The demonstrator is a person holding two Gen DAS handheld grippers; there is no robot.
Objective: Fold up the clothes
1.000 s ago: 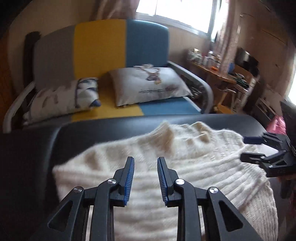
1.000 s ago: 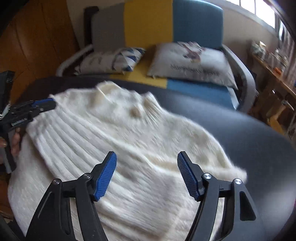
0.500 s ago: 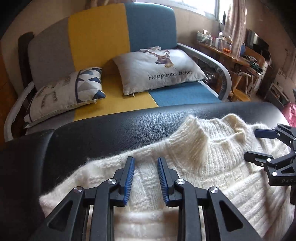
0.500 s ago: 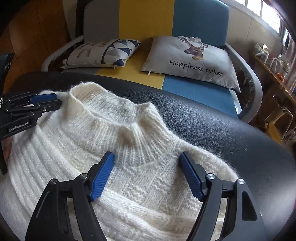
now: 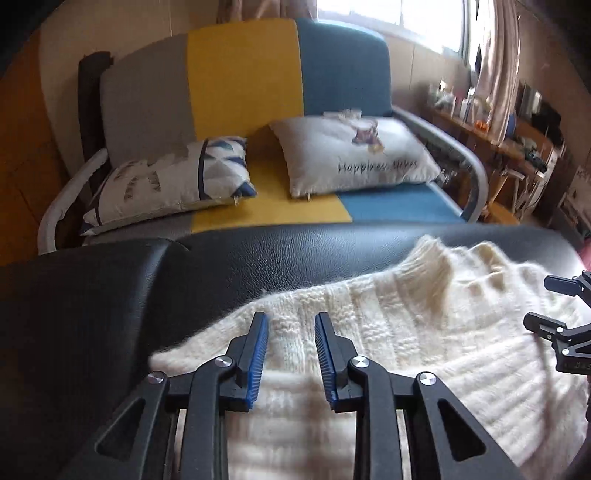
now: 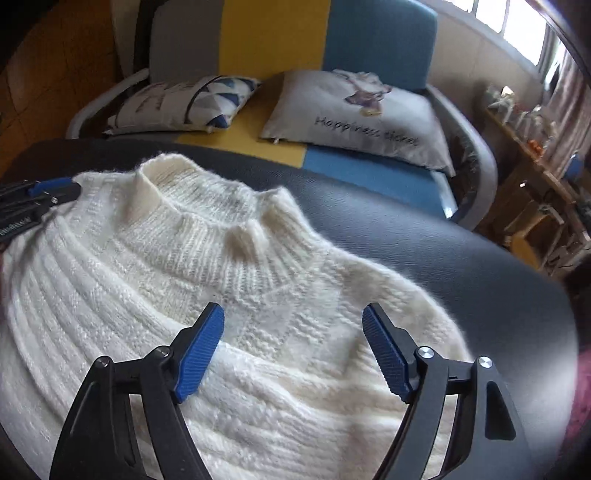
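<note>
Cream ribbed-knit turtleneck sweater (image 6: 207, 295) lies flat on the black leather table (image 6: 461, 266), collar at the far side. Left gripper (image 5: 290, 356) hovers narrowly parted over its left shoulder; right gripper (image 6: 293, 350) gapes wide, empty, above the chest.

Window (image 5: 388, 29) glare upper right — soft blur, fisheye-dark corners.

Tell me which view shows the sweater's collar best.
The right wrist view. The collar sits near the middle there, its ribbing and whole rim visible above the open right gripper. The left wrist view shows the collar only blurred and far to the right, beyond the left gripper.
</note>
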